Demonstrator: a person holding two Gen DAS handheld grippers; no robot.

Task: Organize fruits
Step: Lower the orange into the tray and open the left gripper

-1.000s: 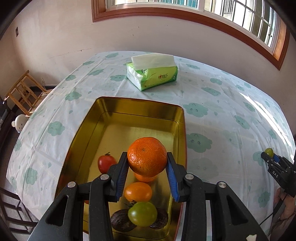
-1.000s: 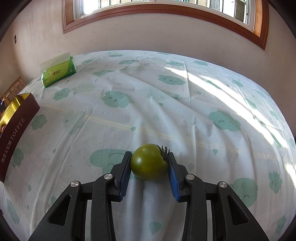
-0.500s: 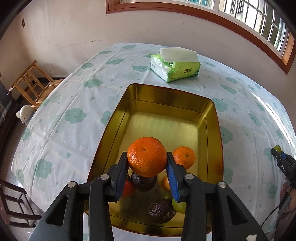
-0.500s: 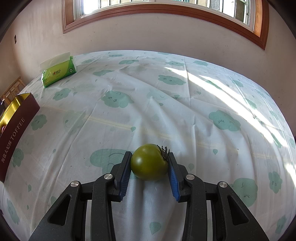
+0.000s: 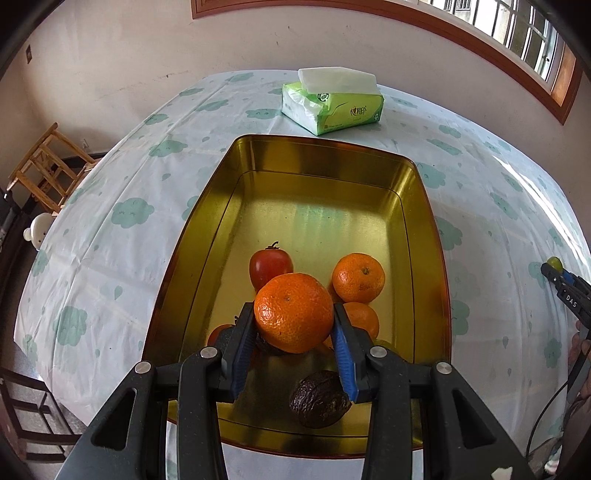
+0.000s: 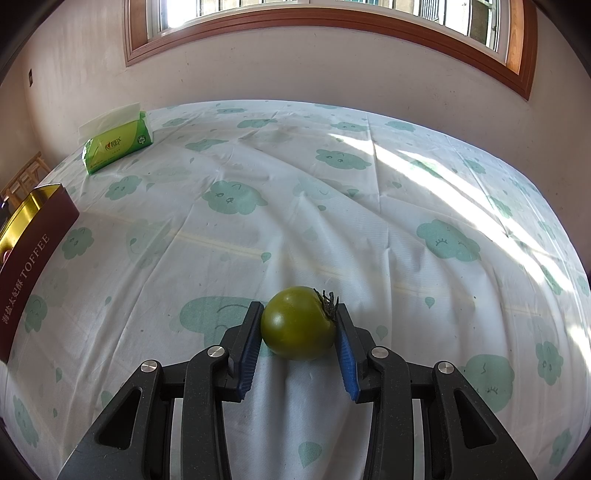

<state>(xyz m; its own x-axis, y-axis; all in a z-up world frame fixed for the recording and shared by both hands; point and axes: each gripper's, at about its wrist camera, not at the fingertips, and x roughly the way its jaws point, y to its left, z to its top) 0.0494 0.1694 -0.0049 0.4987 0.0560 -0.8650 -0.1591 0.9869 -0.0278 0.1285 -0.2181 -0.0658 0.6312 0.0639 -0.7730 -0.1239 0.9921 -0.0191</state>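
Glossy gold metal tin (image 5: 424,206); dimpled orange (image 5: 293,312); smooth shiny green tomato (image 6: 297,326); creased tablecloth (image 6: 332,229); wrinkled dark fruit (image 5: 319,398).

pale plaster walls (image 6: 332,74) with a wood-framed window (image 6: 332,22) up high; sunlight streaks the cloud-print tablecloth (image 6: 424,166) toward its right edge; a wooden chair (image 5: 44,166) stands on the dark floor off the table's left edge

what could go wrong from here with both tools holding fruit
1. The left tool holds the large orange mandarin right over fruit crowded at the near end of the gold metal tin; released there, it may roll or bump the red tomato.
2. The right tool pinches the round green tomato at its sides; it might slip.
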